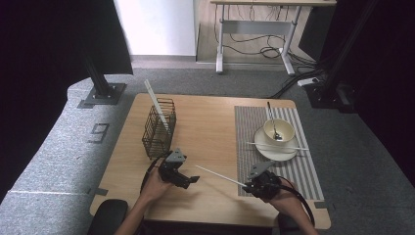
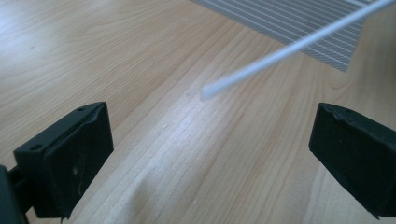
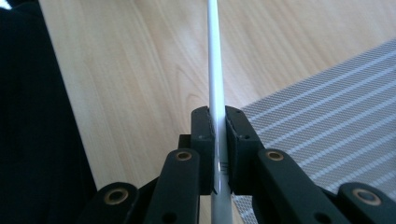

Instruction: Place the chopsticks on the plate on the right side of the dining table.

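Note:
My right gripper (image 1: 249, 185) (image 3: 219, 140) is shut on a thin white chopstick (image 1: 218, 175) (image 3: 214, 70), held near one end. The stick slants out to the left over the wooden table (image 1: 210, 127), with its free tip just in front of my left gripper (image 1: 192, 181). In the left gripper view that chopstick (image 2: 289, 46) crosses the upper right, and its tip hangs above the wood. My left gripper (image 2: 210, 158) stands wide open with nothing between its jaws. A second white chopstick (image 1: 157, 105) leans upright in a dark wire basket (image 1: 159, 129).
A striped grey placemat (image 1: 303, 166) (image 2: 299, 23) (image 3: 327, 121) covers the table's right side. On it a cream bowl (image 1: 279, 129) with a spoon (image 1: 271, 117) sits on a plate (image 1: 274, 152), and another chopstick (image 1: 276, 145) lies across that plate. Desk legs and cables stand beyond the table.

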Available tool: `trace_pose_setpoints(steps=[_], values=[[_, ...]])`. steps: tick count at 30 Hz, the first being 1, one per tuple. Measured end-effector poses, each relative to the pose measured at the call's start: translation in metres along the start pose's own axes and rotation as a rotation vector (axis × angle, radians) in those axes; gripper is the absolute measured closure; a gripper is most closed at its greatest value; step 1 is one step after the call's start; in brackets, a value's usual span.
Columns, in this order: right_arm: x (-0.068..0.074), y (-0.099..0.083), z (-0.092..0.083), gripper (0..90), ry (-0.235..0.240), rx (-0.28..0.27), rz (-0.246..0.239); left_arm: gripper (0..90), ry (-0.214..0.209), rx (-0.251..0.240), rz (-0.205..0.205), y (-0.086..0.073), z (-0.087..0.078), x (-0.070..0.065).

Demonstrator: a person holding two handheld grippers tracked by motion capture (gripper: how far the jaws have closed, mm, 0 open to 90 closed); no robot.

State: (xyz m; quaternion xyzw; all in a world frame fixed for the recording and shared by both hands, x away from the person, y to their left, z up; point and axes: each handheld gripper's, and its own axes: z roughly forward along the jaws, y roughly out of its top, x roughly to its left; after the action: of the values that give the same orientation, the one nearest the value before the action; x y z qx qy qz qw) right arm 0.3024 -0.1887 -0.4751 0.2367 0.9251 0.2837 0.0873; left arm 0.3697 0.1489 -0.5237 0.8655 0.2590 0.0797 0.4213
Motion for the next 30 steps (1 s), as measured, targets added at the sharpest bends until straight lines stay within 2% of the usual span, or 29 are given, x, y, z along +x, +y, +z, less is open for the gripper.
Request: trace_pose_setpoints(steps=[7, 15, 25, 30], values=[[-0.013, -0.007, -0.015, 82.4, -0.045, -0.035, 0.061, 0.0, 0.067, 0.033, -0.038, -0.009, 0.005, 0.002], [-0.031, -0.018, -0.028, 82.4, -0.106, -0.057, 0.136, 0.0, 0.086, 0.123, -0.021, -0.014, 0.017, 0.002], [-0.06, -0.033, -0.039, 82.4, -0.198, -0.068, 0.229, 0.0, 0.098, 0.182, 0.008, -0.018, 0.028, 0.0], [-0.076, -0.042, -0.044, 82.4, -0.242, -0.069, 0.277, 0.0, 0.09, 0.177, 0.012, -0.019, 0.03, 0.0]])
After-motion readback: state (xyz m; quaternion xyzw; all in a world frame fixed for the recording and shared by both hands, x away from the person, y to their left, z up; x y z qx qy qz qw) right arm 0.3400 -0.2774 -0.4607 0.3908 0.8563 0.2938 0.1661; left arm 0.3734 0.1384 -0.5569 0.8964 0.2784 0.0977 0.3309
